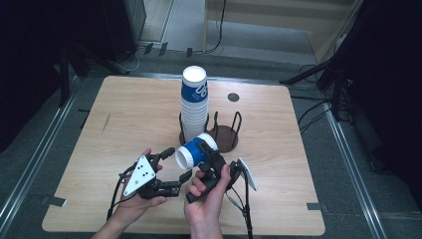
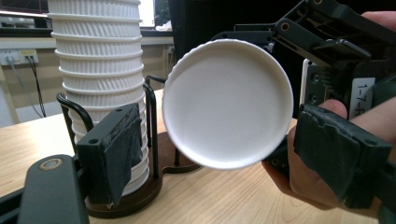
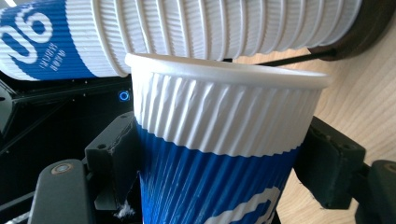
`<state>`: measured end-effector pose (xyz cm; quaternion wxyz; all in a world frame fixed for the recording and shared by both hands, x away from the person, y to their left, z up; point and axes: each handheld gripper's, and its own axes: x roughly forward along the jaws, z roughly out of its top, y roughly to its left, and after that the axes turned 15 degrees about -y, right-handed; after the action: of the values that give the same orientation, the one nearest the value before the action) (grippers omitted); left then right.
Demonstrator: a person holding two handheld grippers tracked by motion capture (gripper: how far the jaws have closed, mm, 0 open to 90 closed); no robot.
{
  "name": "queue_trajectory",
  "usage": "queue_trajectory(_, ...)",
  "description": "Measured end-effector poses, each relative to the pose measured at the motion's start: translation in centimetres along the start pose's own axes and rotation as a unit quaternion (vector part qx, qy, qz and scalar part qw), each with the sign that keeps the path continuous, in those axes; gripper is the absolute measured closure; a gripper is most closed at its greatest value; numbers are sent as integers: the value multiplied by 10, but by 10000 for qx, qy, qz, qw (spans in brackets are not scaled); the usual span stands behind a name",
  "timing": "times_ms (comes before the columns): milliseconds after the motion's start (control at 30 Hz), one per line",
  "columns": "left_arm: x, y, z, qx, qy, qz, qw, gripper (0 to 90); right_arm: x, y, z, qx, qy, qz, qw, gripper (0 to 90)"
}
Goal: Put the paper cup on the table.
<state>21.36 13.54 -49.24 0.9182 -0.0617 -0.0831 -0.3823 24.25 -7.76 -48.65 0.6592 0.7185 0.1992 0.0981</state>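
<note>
The right gripper (image 3: 219, 186) clamps a blue-and-white ribbed paper cup (image 3: 219, 154) between its pads. The left gripper (image 2: 233, 158) stands open around the cup's base, pads apart from it. Beyond stands the cup stack (image 1: 194, 104) in its wire holder (image 1: 226, 134).

Low in the high view's centre, the left gripper (image 1: 180, 163), in a hand (image 1: 134, 201) rising from the bottom edge, stands with its jaws parted, while just right of it the right gripper (image 1: 206, 149), fisted in the other hand (image 1: 209, 191), is clamped tight.
</note>
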Motion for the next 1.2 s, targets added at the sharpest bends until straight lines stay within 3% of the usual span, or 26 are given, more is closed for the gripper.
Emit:
queue_trajectory(333, -3, 2, 1, 5, 33, 33, 10000, 165, 0, 6, 6, -114, -103, 77, 9999, 229)
queue_trajectory(367, -4, 3, 1, 3, 47, 35, 10000, 165, 0, 5, 7, -232, -165, 137, 9995, 229)
queue_trajectory(667, -6, 6, 1, -3, 144, 62, 9999, 160, -4, 13, 12, -557, -295, 205, 9978, 230)
queue_trajectory(700, -6, 6, 1, -7, 154, 58, 9999, 154, -5, 16, 13, -705, -352, 241, 9966, 230)
queue_trajectory(800, -7, 7, 1, 6, 180, 74, 9998, 148, -7, 18, 15, -799, -396, 307, 9955, 231)
queue_trajectory(867, -8, 8, 1, 12, 217, 93, 9997, 143, -9, 23, 16, -1001, -475, 408, 9930, 231)
queue_trajectory(1167, -15, 14, -2, 0, 333, 222, 9992, 140, -11, 30, 18, -1444, -533, 575, 9864, 231)
queue_trajectory(1200, -16, 15, -2, 6, 350, 244, 9991, 139, -13, 32, 19, -1591, -547, 619, 9838, 231)
